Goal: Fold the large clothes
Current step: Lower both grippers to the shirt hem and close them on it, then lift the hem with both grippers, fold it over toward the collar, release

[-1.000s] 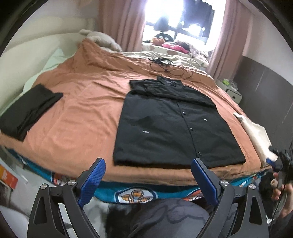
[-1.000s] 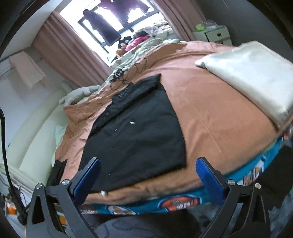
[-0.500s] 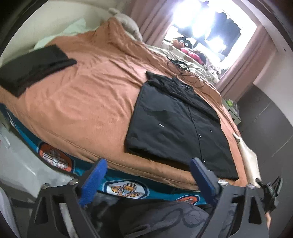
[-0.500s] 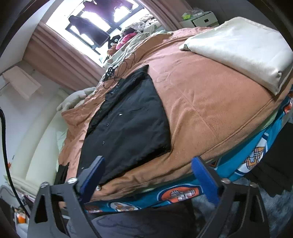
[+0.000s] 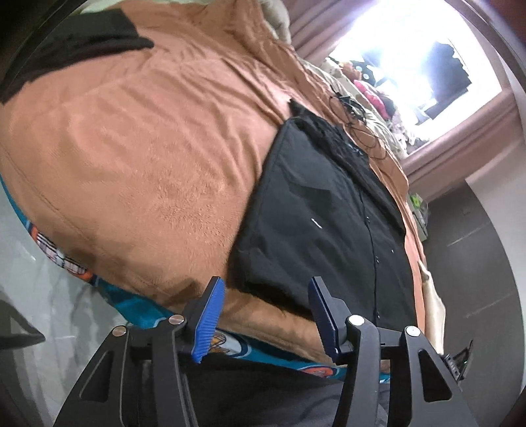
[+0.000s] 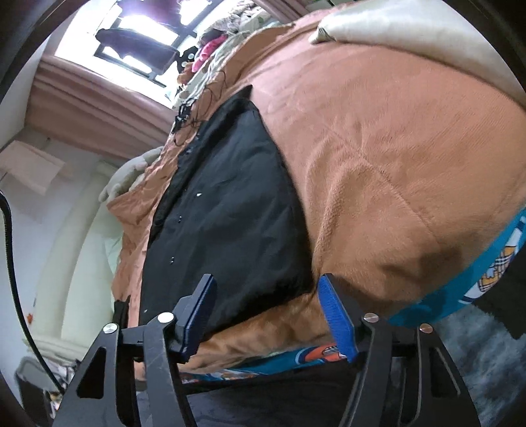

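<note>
Black button shirt [image 5: 332,210] lies flat on the orange-brown blanket [image 5: 148,147], sleeves folded in, collar end toward the window [image 5: 411,59], hem close to the near edge of the bed. In the right wrist view the same shirt [image 6: 227,210] runs from the near edge up toward the far side, buttons visible down the placket.

L gripper [image 5: 263,315]: jaws part open, blue pads [image 5: 207,325] apart w/ nothing between them; it sits just off the near edge, by the shirt's near left hem corner. Not touching cloth as far as I can tell.

R gripper [image 6: 266,315]: also part open, holding nothing, pads [image 6: 337,318] either side of the shirt's near right hem corner, at the bed's near edge. Contact w/ fabric: can't tell.

Other stuff: folded dark garment [image 5: 65,42] at the far left corner of the bed; cream folded cloth [image 6: 411,29] toward the right edge; black cable [image 5: 355,115] tangled on the blanket beyond the collar. Teal cartoon-print sheet [image 6: 460,282] shows below the blanket along the near edge. Pinkish curtains [image 6: 98,98] frame the window.
</note>
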Demonstrator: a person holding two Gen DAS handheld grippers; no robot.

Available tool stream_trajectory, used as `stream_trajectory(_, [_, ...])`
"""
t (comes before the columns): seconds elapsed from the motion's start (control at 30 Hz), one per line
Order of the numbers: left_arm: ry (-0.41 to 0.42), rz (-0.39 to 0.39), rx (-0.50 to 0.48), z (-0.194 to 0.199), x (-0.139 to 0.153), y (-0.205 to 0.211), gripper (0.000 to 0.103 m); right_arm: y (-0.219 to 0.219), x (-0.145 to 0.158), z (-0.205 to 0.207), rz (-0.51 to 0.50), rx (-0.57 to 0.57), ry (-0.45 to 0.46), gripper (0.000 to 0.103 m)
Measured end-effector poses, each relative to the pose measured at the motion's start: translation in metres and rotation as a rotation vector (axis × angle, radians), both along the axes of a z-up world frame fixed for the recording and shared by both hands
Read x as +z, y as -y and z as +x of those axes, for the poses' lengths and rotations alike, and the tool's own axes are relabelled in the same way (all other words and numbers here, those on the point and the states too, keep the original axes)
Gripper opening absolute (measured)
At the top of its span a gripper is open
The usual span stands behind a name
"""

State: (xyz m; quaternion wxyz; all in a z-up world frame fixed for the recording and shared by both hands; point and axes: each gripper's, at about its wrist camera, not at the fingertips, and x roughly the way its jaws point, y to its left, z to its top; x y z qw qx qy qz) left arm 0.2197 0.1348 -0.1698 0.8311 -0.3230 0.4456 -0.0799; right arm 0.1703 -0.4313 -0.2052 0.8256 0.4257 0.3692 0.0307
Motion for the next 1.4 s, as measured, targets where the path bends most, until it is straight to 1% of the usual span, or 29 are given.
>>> stream_trajectory(0.07, [-0.018, -0.008, 0.012, 0.007, -0.008, -0.001, 0.051, 0.001, -0.008, 0.009, 0.023, 0.009, -0.009, 0.063])
stream_trajectory(0.17, [-0.048, -0.019, 0.021, 0.018, -0.02, -0.001, 0.051, 0.004, -0.014, 0.016, 0.045, 0.006, 0.003, 0.063])
stream_trajectory(0.3, [-0.039, -0.064, 0.016, 0.027, -0.026, -0.001, 0.051, 0.012, -0.019, 0.024, 0.109, -0.001, 0.015, 0.063])
stream_trajectory(0.4, [-0.033, -0.14, 0.028, 0.032, -0.032, -0.005, 0.051, 0.013, -0.022, 0.027, 0.145, -0.001, 0.028, 0.062])
stream_trajectory(0.53, [-0.022, -0.241, 0.02, 0.033, -0.038, -0.008, 0.051, 0.014, -0.025, 0.025, 0.21, -0.006, 0.052, 0.062])
stream_trajectory(0.6, [-0.017, -0.292, 0.005, 0.03, -0.038, -0.007, 0.051, 0.015, -0.026, 0.024, 0.243, 0.003, 0.065, 0.055])
stream_trajectory(0.63, [-0.017, -0.306, -0.001, 0.029, -0.038, -0.005, 0.051, 0.013, -0.025, 0.023, 0.252, 0.01, 0.072, 0.054])
stream_trajectory(0.67, [-0.015, -0.312, -0.006, 0.028, -0.037, -0.004, 0.051, 0.011, -0.024, 0.022, 0.247, 0.015, 0.074, 0.053])
stream_trajectory(0.73, [-0.011, -0.293, 0.004, 0.025, -0.036, -0.003, 0.046, 0.007, -0.024, 0.022, 0.233, 0.017, 0.067, 0.05])
stream_trajectory(0.77, [-0.018, -0.287, 0.015, 0.025, -0.036, -0.003, 0.041, 0.006, -0.025, 0.023, 0.231, 0.013, 0.057, 0.044])
stream_trajectory(0.8, [-0.024, -0.289, 0.024, 0.026, -0.037, -0.004, 0.04, 0.005, -0.027, 0.023, 0.231, 0.007, 0.042, 0.037])
stream_trajectory(0.87, [-0.026, -0.298, 0.041, 0.027, -0.038, -0.005, 0.038, 0.006, -0.031, 0.023, 0.222, -0.009, 0.017, 0.03])
stream_trajectory(0.97, [-0.029, -0.272, 0.059, 0.03, -0.037, -0.003, 0.036, 0.009, -0.034, 0.025, 0.226, -0.015, 0.007, 0.028])
stream_trajectory(1.0, [-0.028, -0.263, 0.065, 0.031, -0.035, -0.003, 0.034, 0.01, -0.034, 0.026, 0.224, -0.015, 0.004, 0.026])
stream_trajectory(1.03, [-0.026, -0.253, 0.074, 0.032, -0.034, -0.002, 0.031, 0.011, -0.034, 0.027, 0.222, -0.02, -0.002, 0.024])
stream_trajectory(1.1, [-0.029, -0.246, 0.096, 0.034, -0.032, -0.002, 0.019, 0.013, -0.035, 0.029, 0.221, -0.034, -0.013, 0.019])
stream_trajectory(1.13, [-0.033, -0.252, 0.104, 0.034, -0.032, -0.003, 0.017, 0.013, -0.034, 0.029, 0.221, -0.045, -0.02, 0.018])
stream_trajectory(1.2, [-0.023, -0.254, 0.114, 0.034, -0.027, -0.003, 0.013, 0.013, -0.03, 0.028, 0.216, -0.056, -0.014, 0.012])
stream_trajectory(1.3, [0.033, -0.246, 0.116, 0.028, -0.01, -0.004, 0.011, 0.01, -0.016, 0.023, 0.202, -0.066, 0.029, 0.011])
stream_trajectory(1.4, [0.072, -0.247, 0.112, 0.021, 0.004, -0.004, 0.01, 0.01, -0.001, 0.016, 0.202, -0.073, 0.067, 0.01])
